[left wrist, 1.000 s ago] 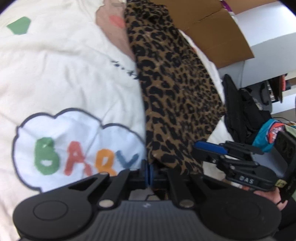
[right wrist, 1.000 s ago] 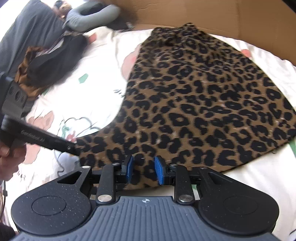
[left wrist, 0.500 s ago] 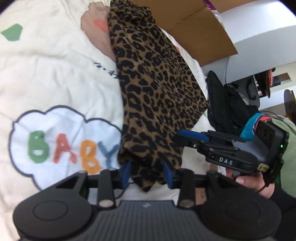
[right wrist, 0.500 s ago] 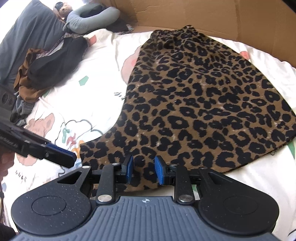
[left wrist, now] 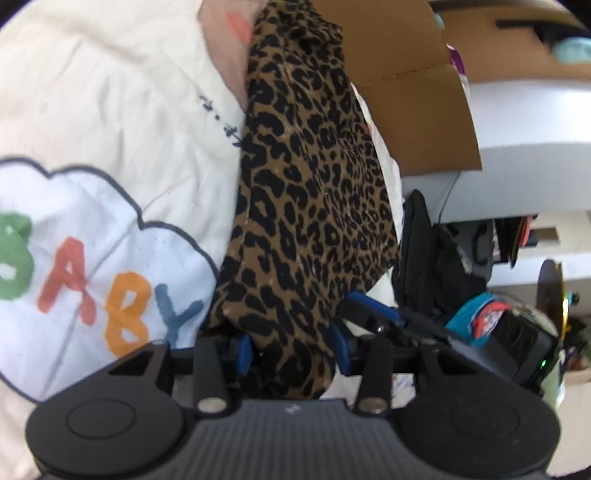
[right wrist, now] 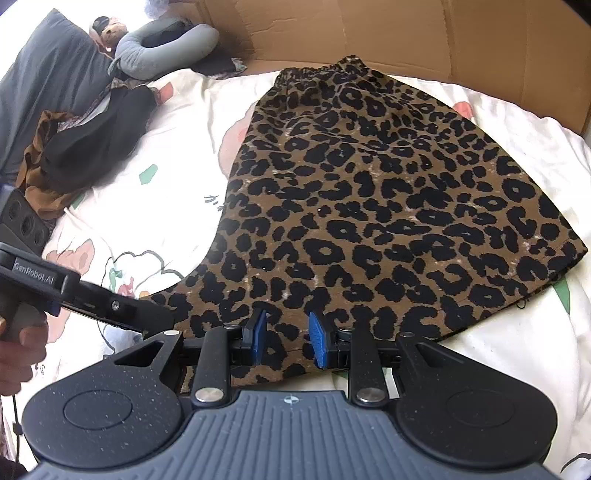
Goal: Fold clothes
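A brown leopard-print skirt with black spots [right wrist: 388, 206] lies spread flat on a cream bedsheet printed with cartoon shapes [right wrist: 162, 206]. Its gathered waistband points toward twelve o'clock in the right wrist view, and its wide hem runs from seven to four o'clock.

The right gripper [right wrist: 286, 338] sits at six o'clock over the near hem, its blue-padded jaws apart with leopard fabric lying between them, not pinched. The left gripper [right wrist: 122, 308] reaches in from nine o'clock, its tip at the skirt's near left corner, with a person's hand [right wrist: 18, 354] on its handle.

In the left wrist view, the left gripper's [left wrist: 291, 349] jaws are also apart, and a fold of the skirt [left wrist: 306, 206] hangs down between the pads. A white cloud patch lettered "BABY" [left wrist: 96, 280] sits at nine o'clock.

A brown cardboard sheet [right wrist: 406, 33] stands beyond the waistband at twelve o'clock. A heap of dark clothes [right wrist: 85, 144] lies at ten o'clock, well apart from the skirt.
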Demonstrator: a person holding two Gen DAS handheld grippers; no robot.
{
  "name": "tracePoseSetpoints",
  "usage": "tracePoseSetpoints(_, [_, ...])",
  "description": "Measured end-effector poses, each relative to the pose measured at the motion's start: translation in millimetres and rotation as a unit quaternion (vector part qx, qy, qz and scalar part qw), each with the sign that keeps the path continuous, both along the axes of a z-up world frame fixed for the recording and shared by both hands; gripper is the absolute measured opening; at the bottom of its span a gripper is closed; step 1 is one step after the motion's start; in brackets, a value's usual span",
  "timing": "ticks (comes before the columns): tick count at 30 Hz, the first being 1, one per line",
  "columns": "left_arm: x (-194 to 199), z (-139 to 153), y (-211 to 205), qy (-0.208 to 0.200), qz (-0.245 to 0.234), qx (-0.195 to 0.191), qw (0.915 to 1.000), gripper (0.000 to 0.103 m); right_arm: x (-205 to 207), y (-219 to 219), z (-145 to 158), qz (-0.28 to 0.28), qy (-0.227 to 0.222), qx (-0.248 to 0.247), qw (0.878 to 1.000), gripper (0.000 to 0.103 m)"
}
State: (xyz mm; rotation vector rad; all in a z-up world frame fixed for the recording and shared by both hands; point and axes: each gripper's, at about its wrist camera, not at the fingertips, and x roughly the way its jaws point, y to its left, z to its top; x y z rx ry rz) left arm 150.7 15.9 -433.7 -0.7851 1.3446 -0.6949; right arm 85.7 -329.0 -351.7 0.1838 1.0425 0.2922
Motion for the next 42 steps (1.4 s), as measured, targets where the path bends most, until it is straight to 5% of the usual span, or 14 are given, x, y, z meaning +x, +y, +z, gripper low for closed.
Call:
tracePoseSetpoints(1, [0,-2,-1,0.005,0.002,-0.005,1.0,0.038,0,-1,0,-0.001,0.001,0.0,1.0,0.032])
tracePoseSetpoints(3, [1,-4,-3,0.012,-0.005,-0.01,0.9999,0.008,0,-2,-1,-0.002,0.002,0.0,1.0,0.032])
tracePoseSetpoints(4, [1,-5,-2,0.015,-0.007,-0.01,0.9998,0.004,0,-2,-1,-0.002,0.002,0.0,1.0,0.032])
tracePoseSetpoints(16, [2,3,15,0.01,-0.004,0.04,0.9991,0.004,2,-9,-12,-0.005,0.009,-0.011,1.0,0.032])
tracePoseSetpoints(21, [-2,1,6,0.018,-0.009,0.029,0.9994,0.034,3,-13,-16,-0.009,0.009,-0.017,1.0,0.032])
tracePoseSetpoints(24, [-7,1,-1,0.016,-0.029,0.024,0.9992,0.021,4,-16,-18,-0.012,0.008,-0.02,1.0,0.032])
tracePoseSetpoints(25, [-8,0,-3,0.017,-0.036,0.028,0.9988,0.006,5,-18,-18,-0.016,0.005,-0.023,1.0,0.032])
tracePoseSetpoints(42, [-10,3,7,0.012,-0.05,0.077,0.9957,0.005,32,-109,-17,-0.145,-0.026,-0.087,0.985,0.032])
